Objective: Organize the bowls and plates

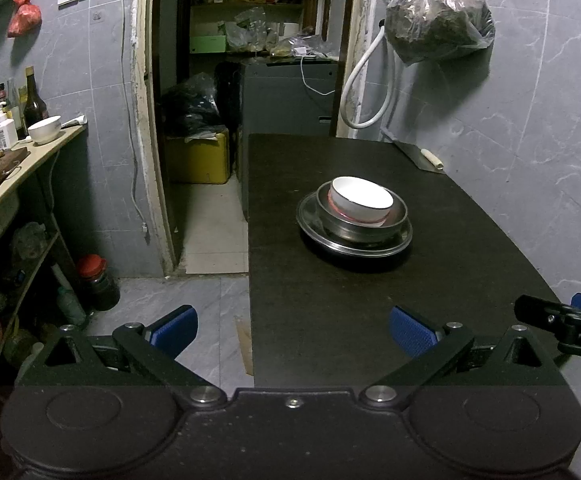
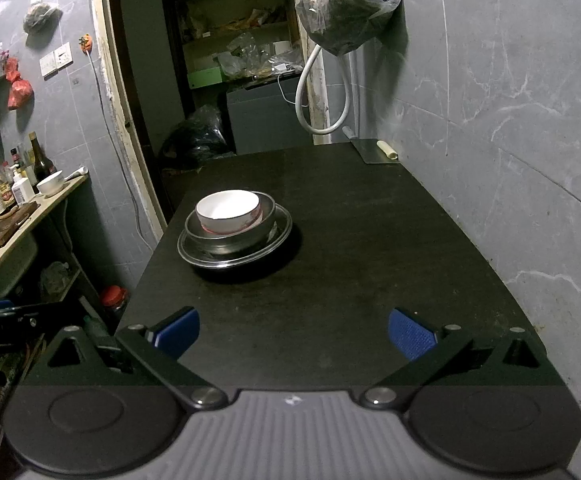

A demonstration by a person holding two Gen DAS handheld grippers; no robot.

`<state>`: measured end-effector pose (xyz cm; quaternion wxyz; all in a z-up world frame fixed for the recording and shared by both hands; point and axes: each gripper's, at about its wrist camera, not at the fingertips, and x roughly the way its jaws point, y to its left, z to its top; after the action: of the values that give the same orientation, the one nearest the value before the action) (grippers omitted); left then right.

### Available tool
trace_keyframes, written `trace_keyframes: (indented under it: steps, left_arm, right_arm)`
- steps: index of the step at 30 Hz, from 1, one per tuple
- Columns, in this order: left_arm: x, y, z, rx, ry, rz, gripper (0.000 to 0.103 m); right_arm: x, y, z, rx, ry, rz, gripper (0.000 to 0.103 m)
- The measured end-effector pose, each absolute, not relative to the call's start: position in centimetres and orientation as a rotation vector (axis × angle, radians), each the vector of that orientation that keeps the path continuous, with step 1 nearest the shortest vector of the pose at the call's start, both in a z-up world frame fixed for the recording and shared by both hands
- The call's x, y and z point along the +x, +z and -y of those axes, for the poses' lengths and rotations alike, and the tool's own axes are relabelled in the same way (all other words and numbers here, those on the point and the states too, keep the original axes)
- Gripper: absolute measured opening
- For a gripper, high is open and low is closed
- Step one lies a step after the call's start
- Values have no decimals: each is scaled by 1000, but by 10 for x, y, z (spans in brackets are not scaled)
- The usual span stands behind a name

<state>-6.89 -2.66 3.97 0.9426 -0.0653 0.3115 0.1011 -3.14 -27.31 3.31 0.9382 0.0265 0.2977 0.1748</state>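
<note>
Your left gripper (image 1: 292, 334) sits nearest the lens in the left wrist view, its two blue-padded fingers (image 1: 172, 330) spread wide and holding nothing; your right gripper (image 2: 293, 336) shows the same released pose in its own view, two fingers (image 2: 412, 338) apart over the dark counter (image 2: 350, 288). One stack stands on that counter, well ahead of both grippers: one white bowl (image 1: 362, 200) nested in one metal bowl (image 1: 360, 228), which rests on one metal plate (image 1: 318, 236). A second white bowl (image 1: 44, 129) sits apart on the pale side shelf (image 1: 18, 172) at left, beside several bottles (image 1: 34, 100). One filled plastic bag (image 1: 438, 20) hangs on the wall above one looped white hose (image 1: 360, 92). Only the left wrist view shows the yellow box (image 1: 200, 160) on the floor beyond the doorway. Only the right wrist view shows a second, smaller hanging bag (image 2: 40, 16) on the left wall. Each view catches an edge of the other gripper.
</note>
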Motion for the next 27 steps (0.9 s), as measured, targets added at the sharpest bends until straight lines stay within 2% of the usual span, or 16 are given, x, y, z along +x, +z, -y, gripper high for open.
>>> trace_keyframes:
  steps: [27]
  left_arm:
    - [-71,36,21,-132,211,-639,102]
  right_arm:
    - [-26,30,273,55,378,-616,103]
